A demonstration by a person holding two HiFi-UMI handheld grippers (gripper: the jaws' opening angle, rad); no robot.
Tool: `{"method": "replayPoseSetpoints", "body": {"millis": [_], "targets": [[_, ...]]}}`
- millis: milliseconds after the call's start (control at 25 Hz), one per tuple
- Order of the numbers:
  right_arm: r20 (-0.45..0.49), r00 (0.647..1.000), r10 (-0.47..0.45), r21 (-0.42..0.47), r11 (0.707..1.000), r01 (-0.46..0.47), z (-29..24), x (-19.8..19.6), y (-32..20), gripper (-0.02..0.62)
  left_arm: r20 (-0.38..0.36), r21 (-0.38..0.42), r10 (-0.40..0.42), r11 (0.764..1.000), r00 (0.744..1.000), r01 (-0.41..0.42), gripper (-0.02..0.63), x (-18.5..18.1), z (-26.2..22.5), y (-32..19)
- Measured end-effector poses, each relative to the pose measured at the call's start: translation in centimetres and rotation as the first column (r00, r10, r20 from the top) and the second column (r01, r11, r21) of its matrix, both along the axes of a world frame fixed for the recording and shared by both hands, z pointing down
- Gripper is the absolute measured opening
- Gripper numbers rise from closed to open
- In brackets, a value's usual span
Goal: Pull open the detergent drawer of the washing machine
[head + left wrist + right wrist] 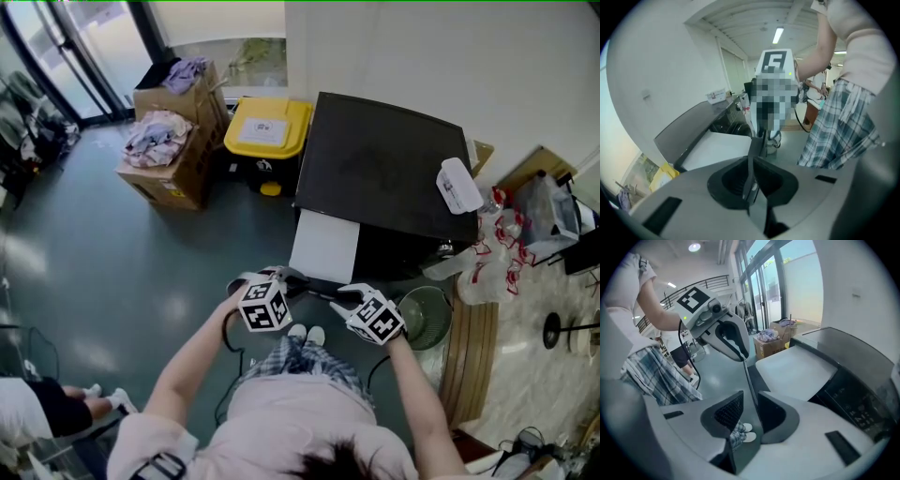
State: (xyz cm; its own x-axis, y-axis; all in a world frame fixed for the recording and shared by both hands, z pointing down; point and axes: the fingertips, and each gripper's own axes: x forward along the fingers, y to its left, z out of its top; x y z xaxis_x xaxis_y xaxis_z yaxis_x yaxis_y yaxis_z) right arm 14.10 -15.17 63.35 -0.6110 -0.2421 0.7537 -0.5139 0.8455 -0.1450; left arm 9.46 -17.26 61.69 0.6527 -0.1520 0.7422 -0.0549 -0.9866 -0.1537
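Closed and empty, the grey left gripper (279,277) and the slightly parted, empty right gripper (345,296) hover just before the near end of the white detergent drawer (325,246), which juts lengthwise toward them from the black-topped washing machine (375,159).

The head camera looks steeply down from above the person (281,412) onto the washing machine (375,169) and its white drawer (325,246). The cameras on the left gripper (279,274) and right gripper (345,295) sit close behind their jaws, facing each other; all three share the drawer.
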Motion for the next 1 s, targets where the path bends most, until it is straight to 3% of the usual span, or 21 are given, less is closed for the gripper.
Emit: {"method": "replayPoseSetpoints", "body": {"millis": [160,280,360,520,760,1000], "targets": [[0.090,0.990,0.105,0.059,0.992,-0.111,-2.9,1.6,-1.6,0.089,-0.146,0.005,-0.103,0.995,0.984,0.105,0.044,0.8,-3.4,-2.6],[0.171,0.961,0.217,0.121,0.963,-0.239,-5.7,3.6,-3.8,0.063,-0.259,0.033,-0.213,0.973,0.942,0.229,0.041,1.1,-6.6,-5.8],[0.232,0.927,0.296,0.170,0.926,-0.338,-7.6,5.5,-5.4,0.045,-0.325,0.048,-0.277,0.950,0.904,0.309,0.041,1.2,-8.6,-7.9],[0.344,0.840,0.420,0.270,0.812,-0.517,-12.1,9.7,-8.3,0.028,-0.433,0.065,-0.367,0.898,0.823,0.435,0.038,1.6,-12.4,-11.3],[0.506,0.684,0.525,0.349,0.601,-0.719,-18.4,15.8,-10.9,0.018,-0.572,0.040,-0.472,0.801,0.671,0.598,0.029,1.0,-17.4,-14.9],[0.576,0.595,0.560,0.403,0.439,-0.803,-22.3,19.5,-10.8,0.018,-0.627,0.013,-0.514,0.745,0.586,0.667,0.026,0.9,-19.4,-16.3]]}}
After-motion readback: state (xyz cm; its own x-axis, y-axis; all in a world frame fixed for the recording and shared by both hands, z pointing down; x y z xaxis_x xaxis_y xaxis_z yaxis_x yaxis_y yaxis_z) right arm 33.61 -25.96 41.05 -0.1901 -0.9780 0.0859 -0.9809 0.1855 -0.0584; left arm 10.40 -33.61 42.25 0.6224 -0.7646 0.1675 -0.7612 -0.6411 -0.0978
